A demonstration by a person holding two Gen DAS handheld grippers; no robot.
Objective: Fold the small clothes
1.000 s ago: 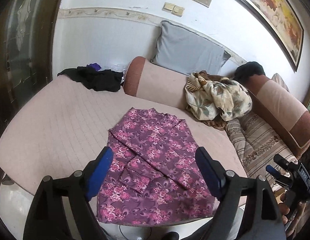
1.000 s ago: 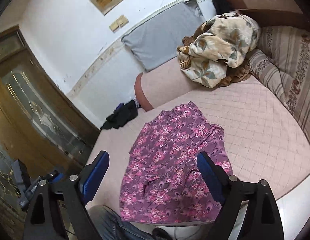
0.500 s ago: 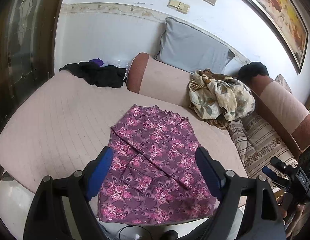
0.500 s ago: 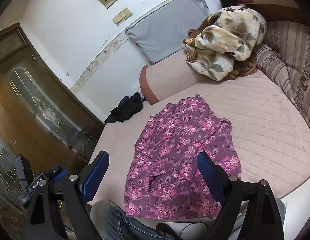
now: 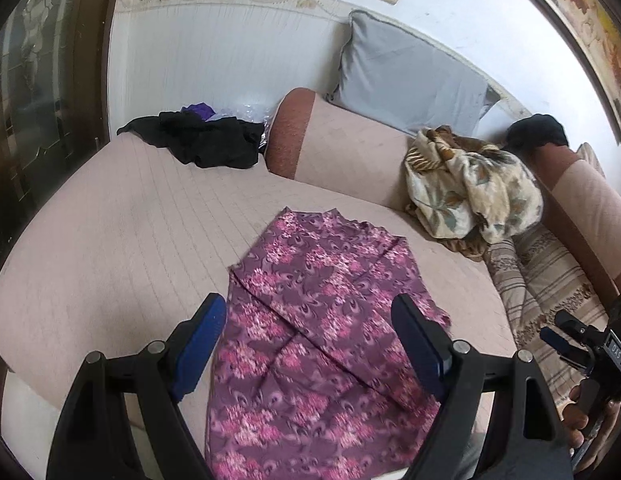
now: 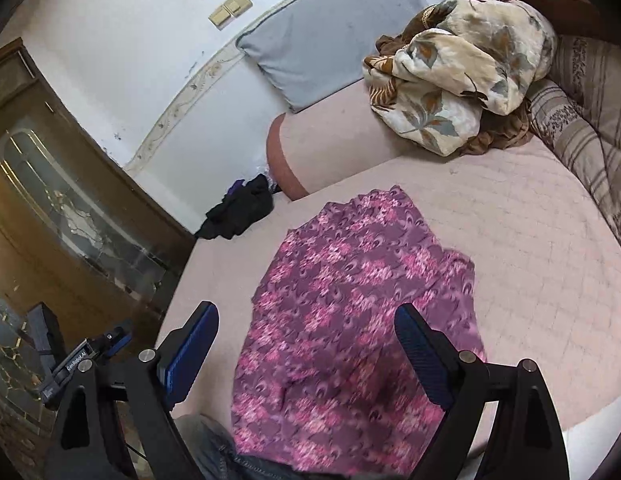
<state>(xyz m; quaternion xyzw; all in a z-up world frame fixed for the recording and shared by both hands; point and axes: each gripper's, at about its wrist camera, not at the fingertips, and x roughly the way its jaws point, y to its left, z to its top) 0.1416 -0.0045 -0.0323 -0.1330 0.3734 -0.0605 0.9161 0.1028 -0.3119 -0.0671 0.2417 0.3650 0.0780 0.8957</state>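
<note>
Purple floral cloth (image 5: 310, 344) is lying flat on the pink bed (image 5: 110, 240), filling the lower centre of the left wrist view. The left gripper (image 5: 306, 340) is hanging over it, released, jaws standing wide with nothing pinched. At the lower right edge a hand (image 5: 586, 420) is holding the other tool. Black clothes (image 5: 206, 140) are sitting upper left.

In the right wrist view the cloth (image 6: 350, 320) is spreading across lower centre, and the right gripper (image 6: 306, 340) is also gaping, empty, above it.
</note>
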